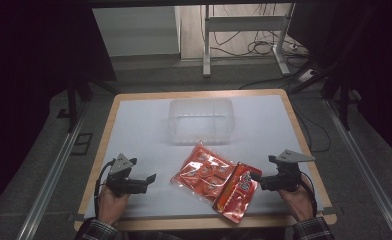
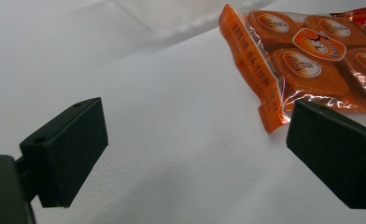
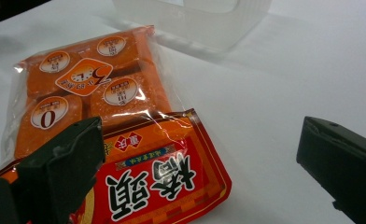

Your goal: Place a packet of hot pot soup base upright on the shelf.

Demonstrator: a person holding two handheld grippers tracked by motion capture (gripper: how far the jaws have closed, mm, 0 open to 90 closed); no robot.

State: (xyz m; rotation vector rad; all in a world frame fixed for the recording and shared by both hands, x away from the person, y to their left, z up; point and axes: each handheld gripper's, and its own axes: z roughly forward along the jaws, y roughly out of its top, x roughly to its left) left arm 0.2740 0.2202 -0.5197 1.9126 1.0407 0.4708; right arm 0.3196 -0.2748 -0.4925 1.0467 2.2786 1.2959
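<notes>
An orange clear packet of round snacks (image 1: 202,170) (image 2: 307,60) (image 3: 92,88) lies flat near the table's middle front. A red packet with white characters (image 1: 237,191) (image 3: 158,182) overlaps its right end. My left gripper (image 1: 150,178) (image 2: 195,154) rests open on the table just left of the orange packet, with nothing between its jaws. My right gripper (image 1: 254,176) (image 3: 204,168) stands open at the right edge of the red packet, one jaw over that packet and the other over bare table.
A clear plastic tub (image 1: 200,120) (image 3: 195,18) stands behind the packets at the table's (image 1: 144,130) middle back. A hand holds each gripper at the front edge. Beyond the table are a desk frame (image 1: 244,35) and loose cables on the floor.
</notes>
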